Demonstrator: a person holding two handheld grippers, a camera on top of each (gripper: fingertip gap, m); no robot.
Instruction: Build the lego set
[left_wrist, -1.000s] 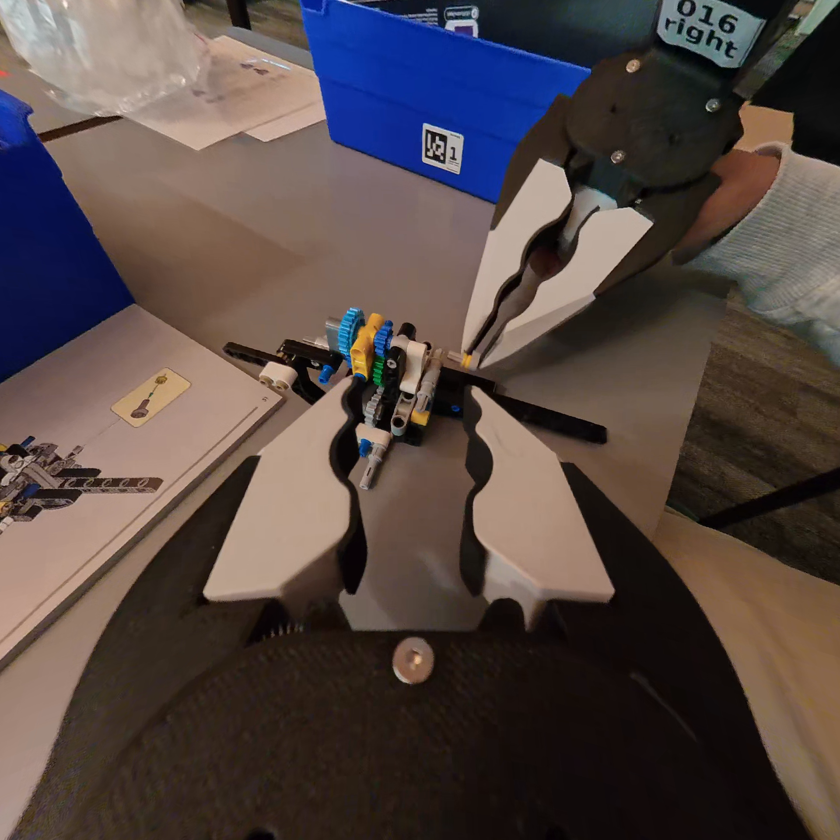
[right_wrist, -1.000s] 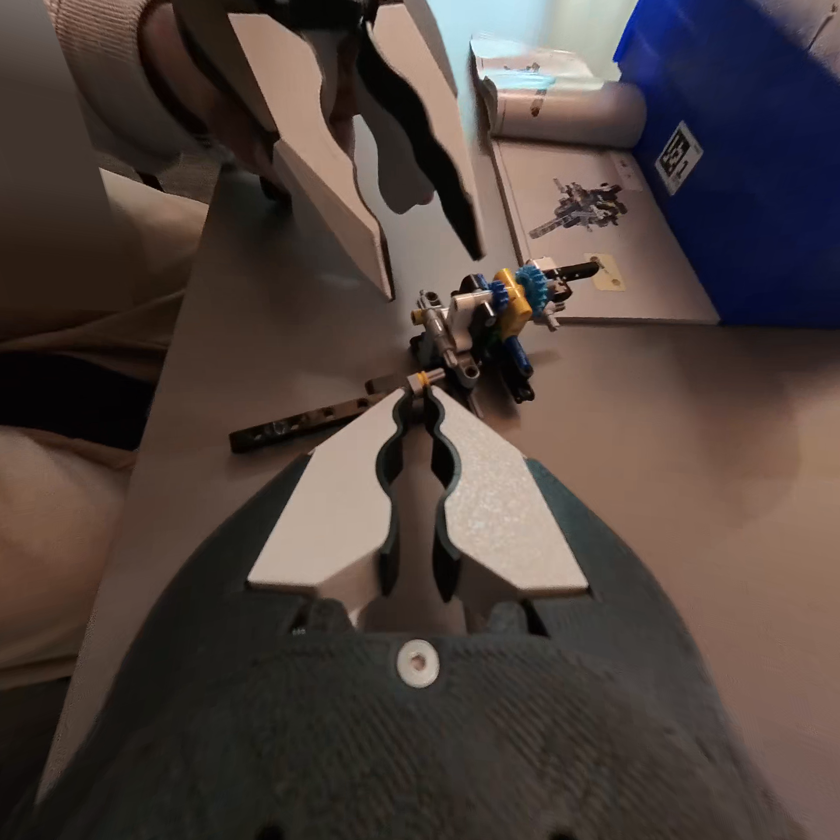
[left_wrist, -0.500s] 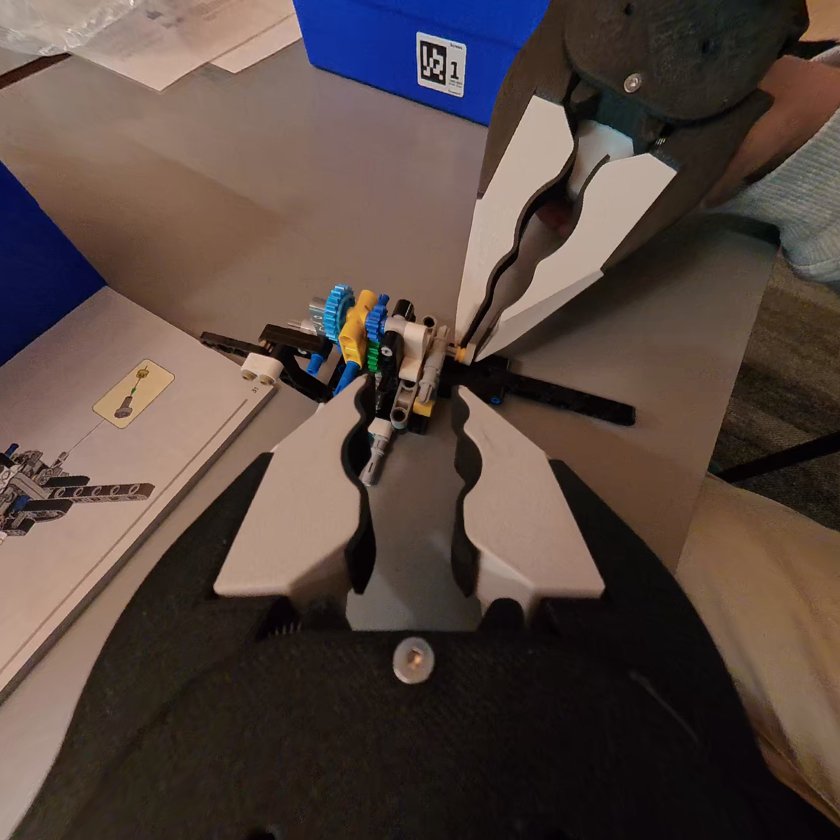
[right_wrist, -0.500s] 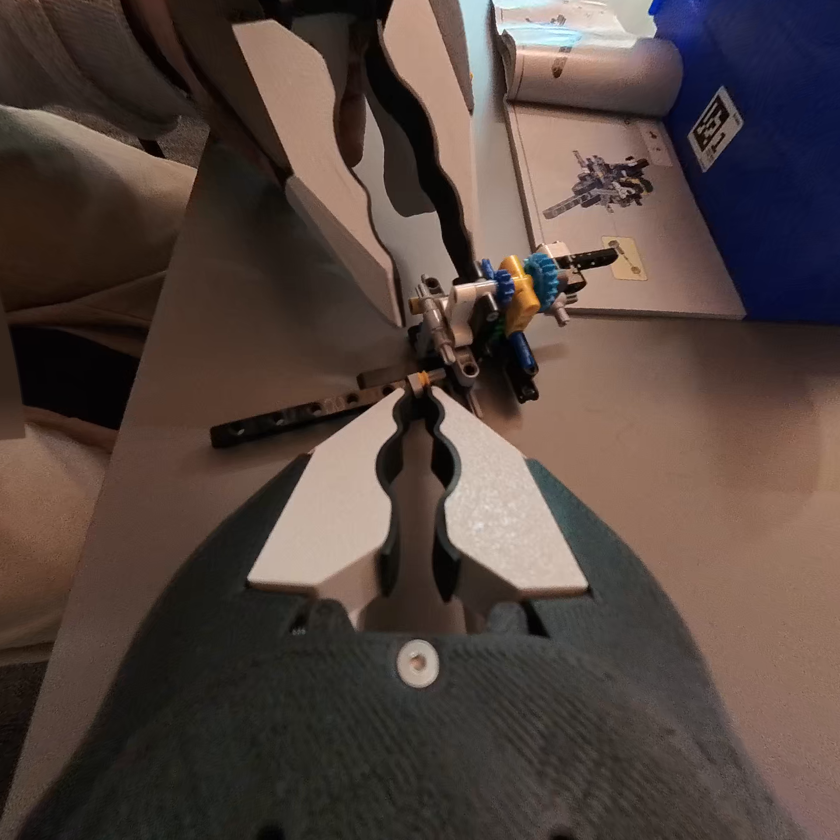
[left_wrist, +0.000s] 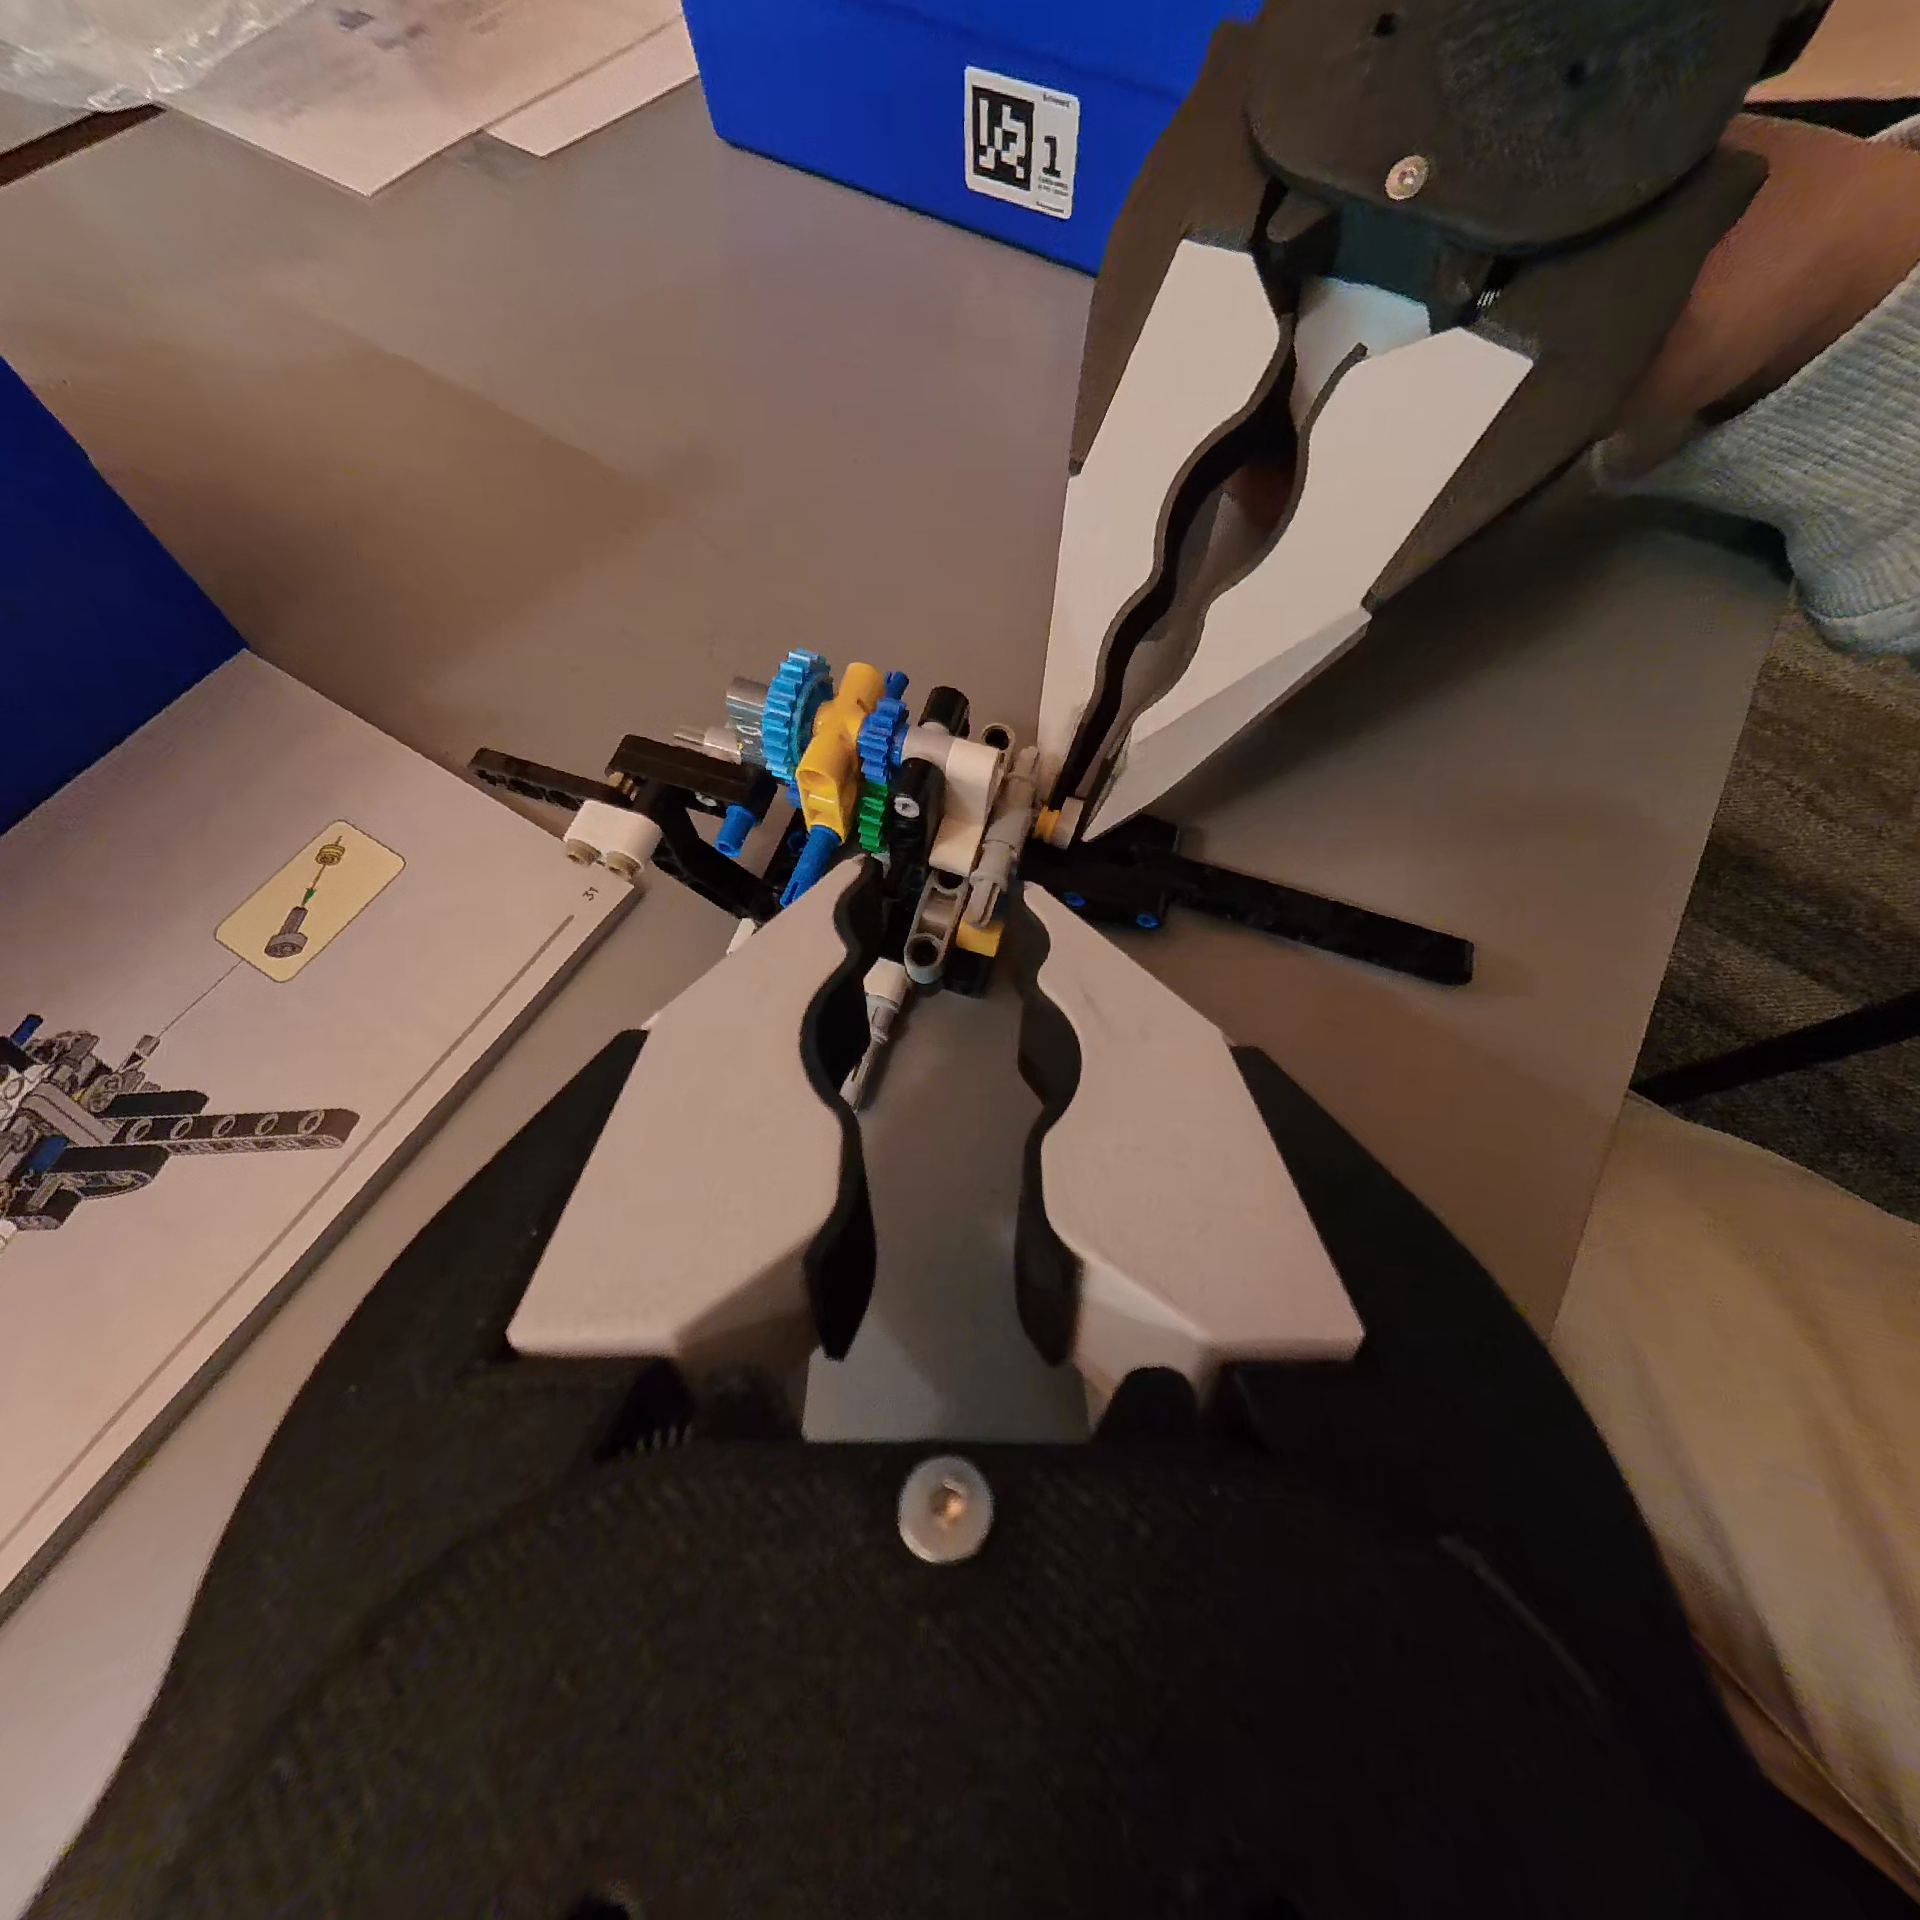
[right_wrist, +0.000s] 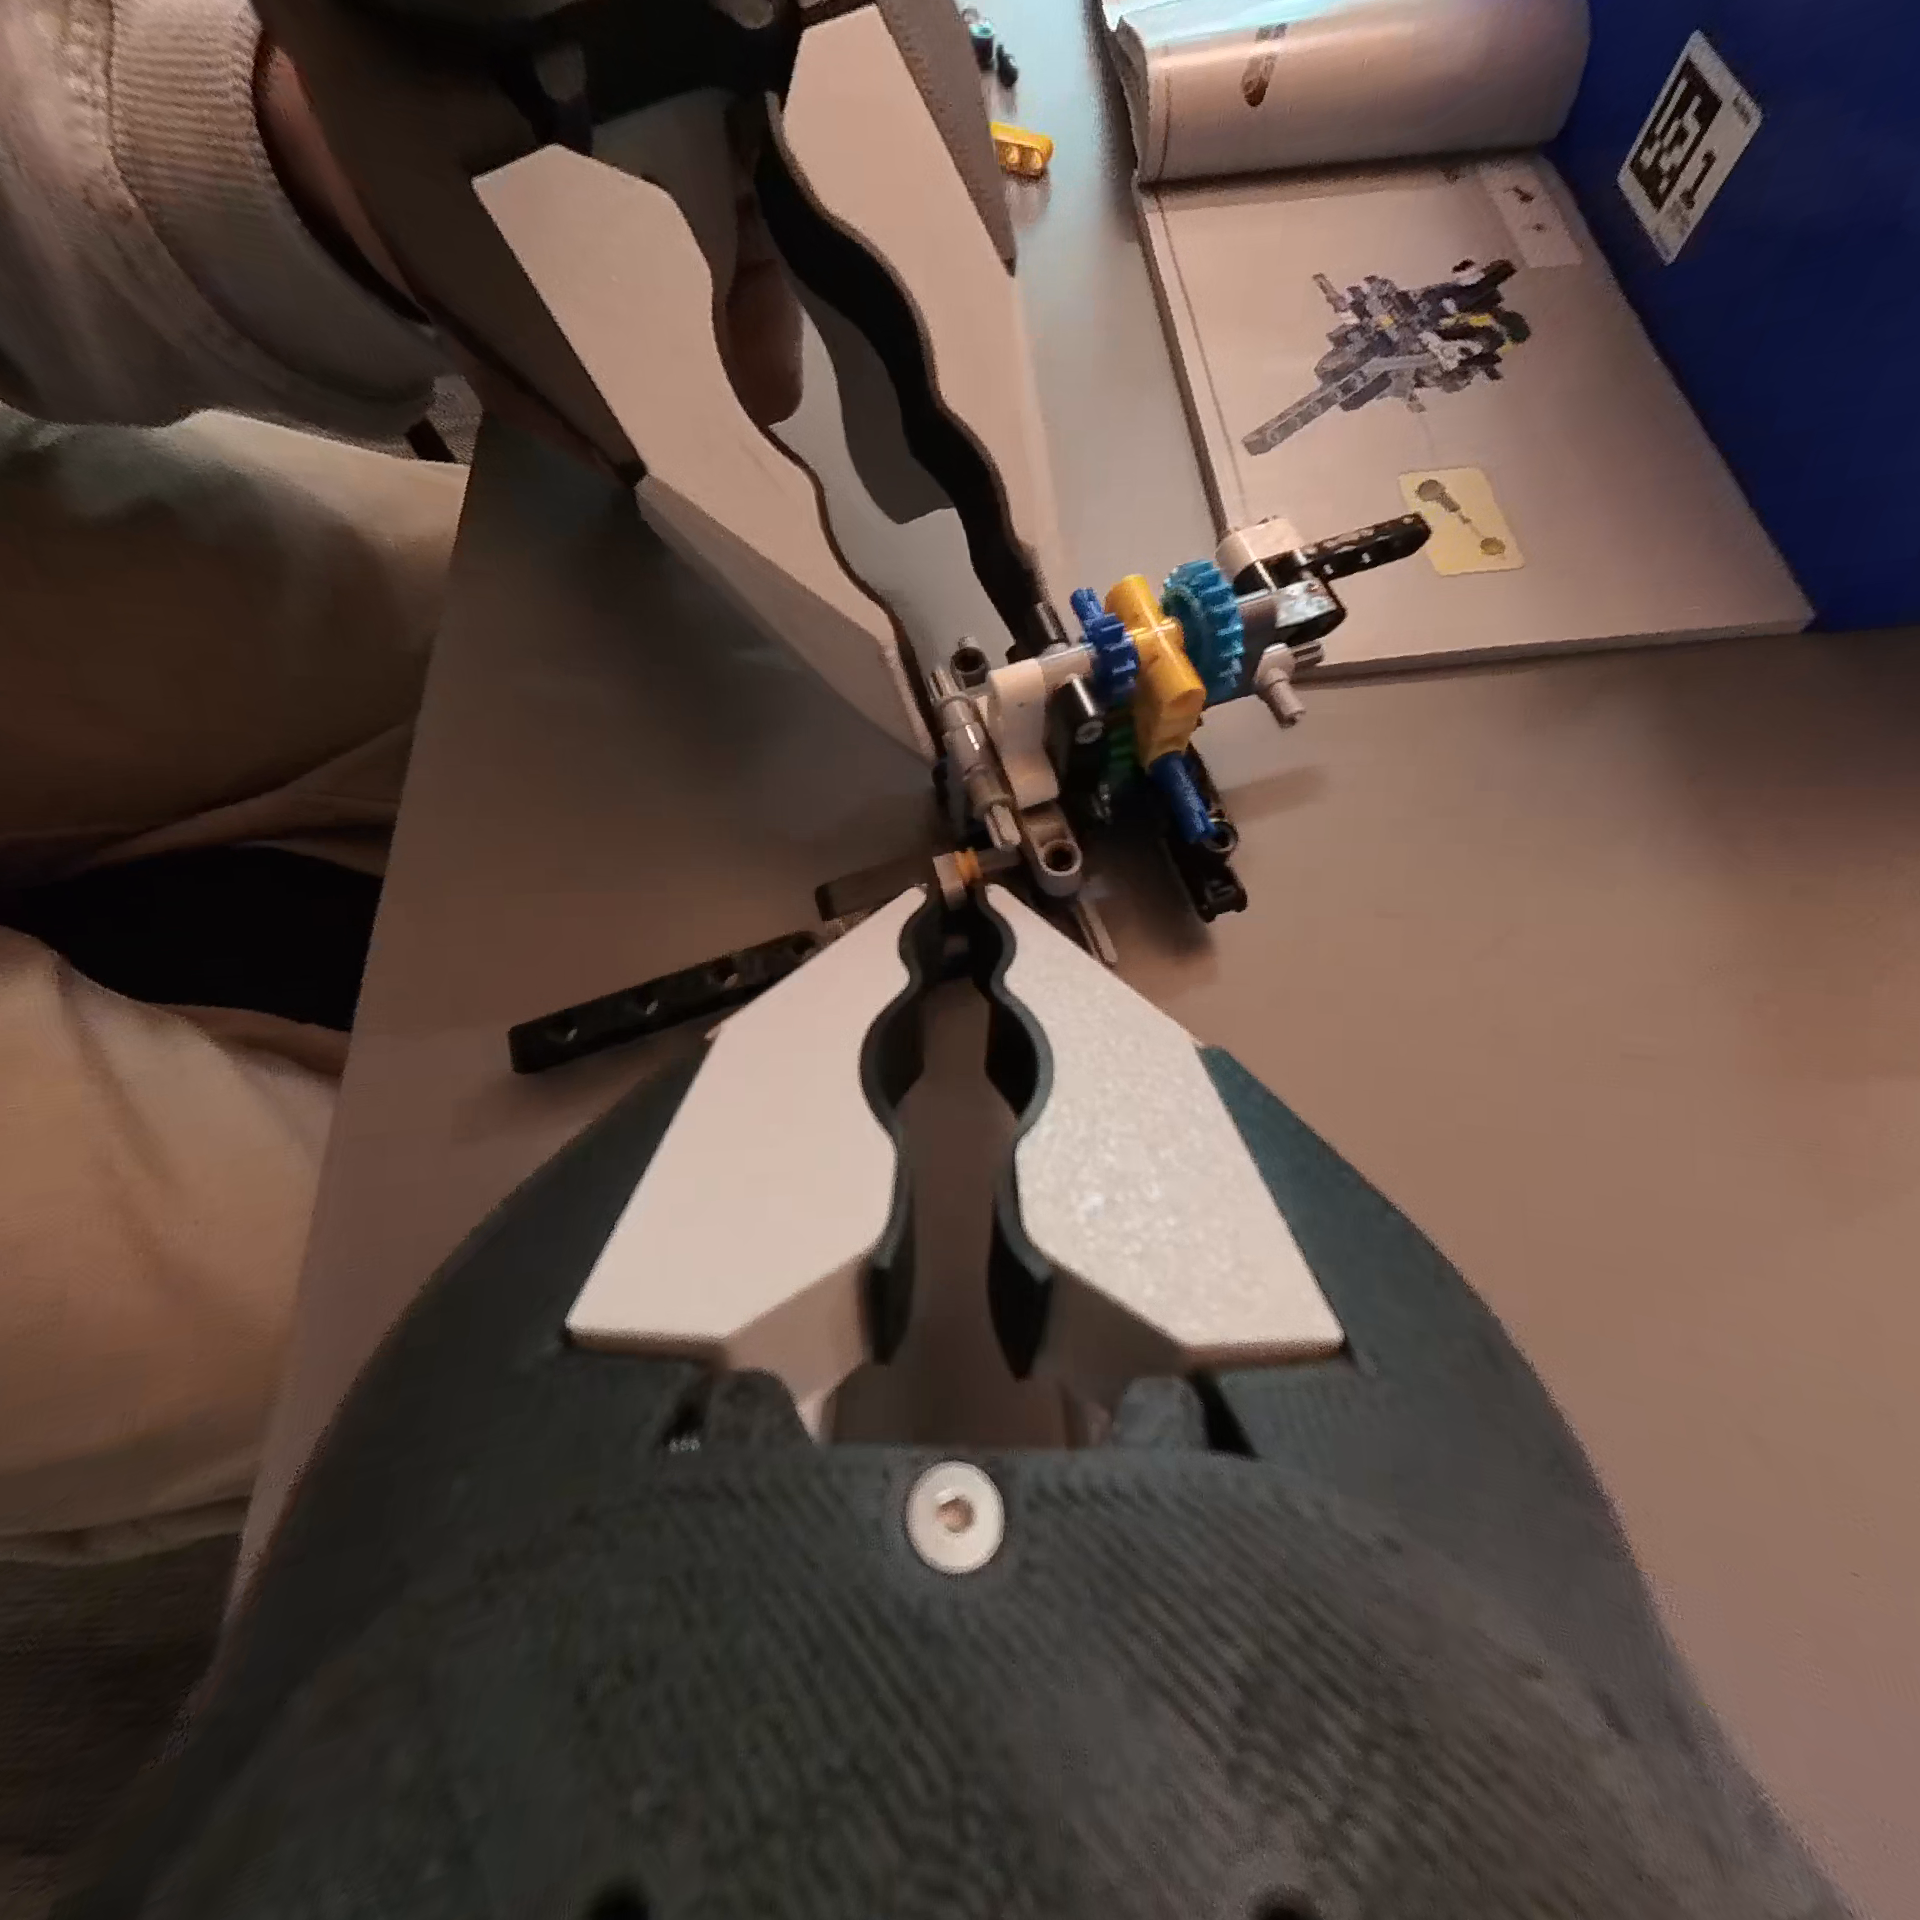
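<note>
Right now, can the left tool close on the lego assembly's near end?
Probably yes. The open left tool already straddles the colourful geared lego assembly with nothing between them; the right tool, shut on a small tan-and-yellow pin, works the far side.

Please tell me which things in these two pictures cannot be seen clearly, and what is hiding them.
- Left wrist view: the near base of the lego model is hidden behind the left gripper fingertips.
- Right wrist view: the small pin in the right gripper is too small and mostly covered to identify.
- Both views: the blue bin is cut off by the frame, contents unseen.
- Right wrist view: the instruction booklet drawing is too small to follow.
</note>
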